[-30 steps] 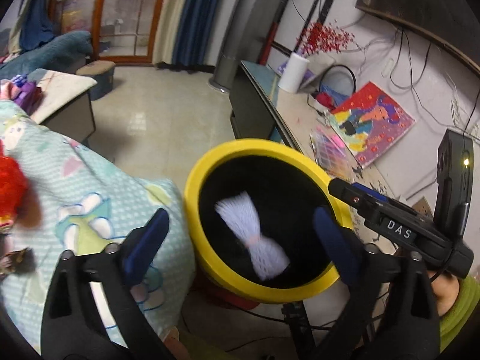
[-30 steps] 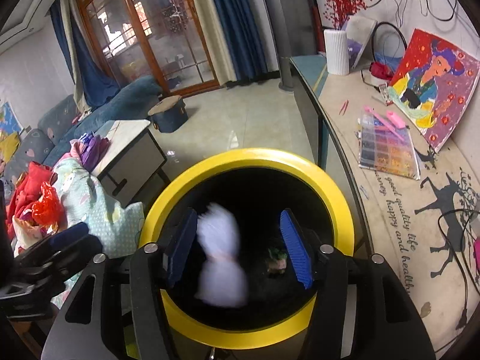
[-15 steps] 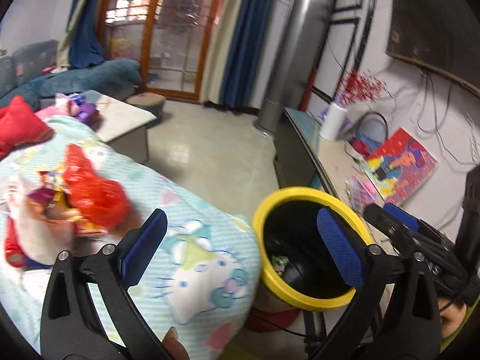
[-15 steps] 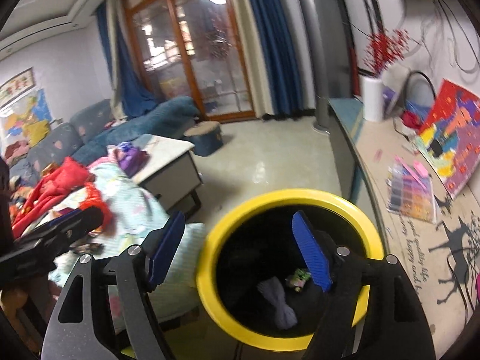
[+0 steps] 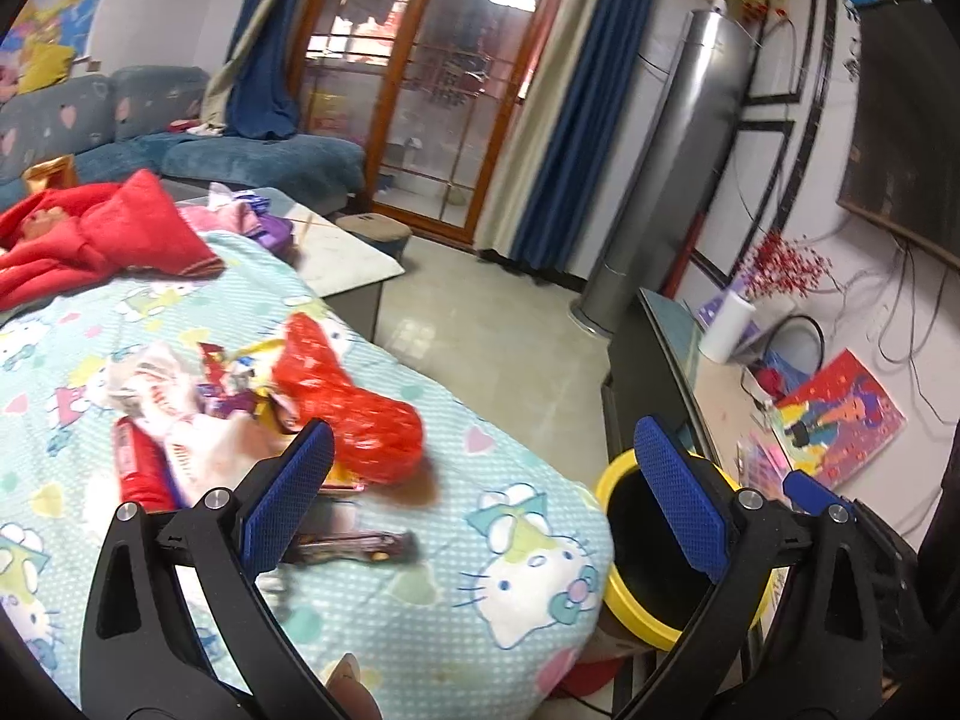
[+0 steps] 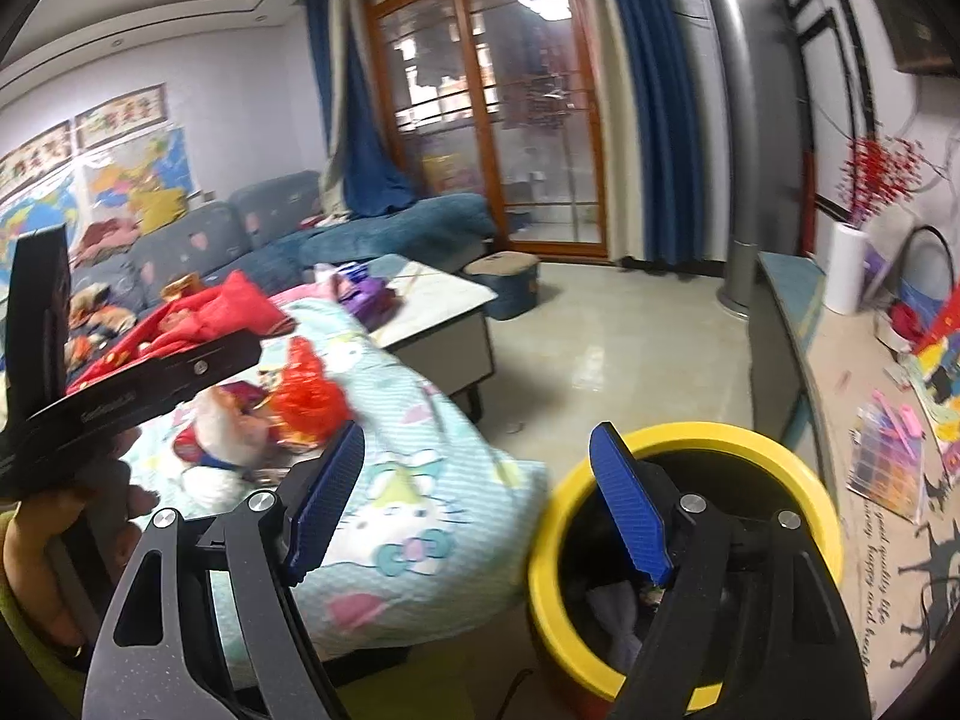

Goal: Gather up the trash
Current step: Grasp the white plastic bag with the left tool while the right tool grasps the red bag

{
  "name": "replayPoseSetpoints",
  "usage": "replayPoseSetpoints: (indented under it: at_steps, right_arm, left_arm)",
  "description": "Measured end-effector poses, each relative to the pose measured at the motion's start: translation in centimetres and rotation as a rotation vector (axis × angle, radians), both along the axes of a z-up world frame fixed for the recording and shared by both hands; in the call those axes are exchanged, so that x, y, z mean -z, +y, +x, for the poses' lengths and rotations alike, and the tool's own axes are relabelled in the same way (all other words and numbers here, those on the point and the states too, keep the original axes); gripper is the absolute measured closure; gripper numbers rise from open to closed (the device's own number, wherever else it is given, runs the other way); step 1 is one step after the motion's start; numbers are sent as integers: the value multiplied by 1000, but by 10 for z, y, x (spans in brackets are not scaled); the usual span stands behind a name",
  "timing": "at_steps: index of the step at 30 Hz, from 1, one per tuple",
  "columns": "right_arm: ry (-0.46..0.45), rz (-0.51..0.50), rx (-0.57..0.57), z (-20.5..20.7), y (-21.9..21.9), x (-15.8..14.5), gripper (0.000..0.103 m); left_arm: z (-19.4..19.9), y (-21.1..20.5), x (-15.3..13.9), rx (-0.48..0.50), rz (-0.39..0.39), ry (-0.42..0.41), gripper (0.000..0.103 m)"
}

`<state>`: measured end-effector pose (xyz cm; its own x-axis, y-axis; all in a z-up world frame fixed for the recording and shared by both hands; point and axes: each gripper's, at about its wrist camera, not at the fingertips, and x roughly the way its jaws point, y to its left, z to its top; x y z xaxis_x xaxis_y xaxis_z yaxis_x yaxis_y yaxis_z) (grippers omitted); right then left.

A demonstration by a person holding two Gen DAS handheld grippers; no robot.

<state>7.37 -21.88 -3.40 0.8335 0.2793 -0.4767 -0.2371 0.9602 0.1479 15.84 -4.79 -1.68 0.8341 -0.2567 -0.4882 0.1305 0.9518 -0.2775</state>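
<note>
The left gripper (image 5: 480, 492) is seen spread wide and empty, aimed over the trash pile (image 5: 252, 408) on the cartoon-print blanket (image 5: 420, 588); a red plastic bag (image 5: 360, 420) lies just beyond its left finger. The right gripper (image 6: 474, 498), whose jaws have just been opening, is empty beside the yellow-rimmed bin (image 6: 798, 480), where discarded trash (image 6: 618, 612) is seen.

The trash pile (image 5: 240, 414) on the blanket (image 5: 420, 576) is motion-blurred, its wrappers unreadable

- Left wrist view: faces forward-down over the blanket (image 5: 420, 570), close.
- Right wrist view: over the yellow bin (image 6: 690, 450); both share these.
</note>
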Motion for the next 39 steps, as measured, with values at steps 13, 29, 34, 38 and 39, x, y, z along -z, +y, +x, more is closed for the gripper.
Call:
replayPoseSetpoints:
  at_steps: [13,29,34,38,39]
  right_arm:
    - [12,-11,-155,25,59,-4,28]
    - [211,31,-315,110,105,36,27]
    - [255,26,-358,129,118,46,27]
    - [278,11,-373,141,127,55,27]
    - [284,10,-380,143,131,57,27]
  left_arm:
    - [-4,63,7,-140,-3,33,11]
    - [7,104,28,-120,11,130,19]
    - [16,104,36,-103,23,158,27]
    - [21,101,41,-91,34,174,30]
    - [23,100,42,-88,37,178,31]
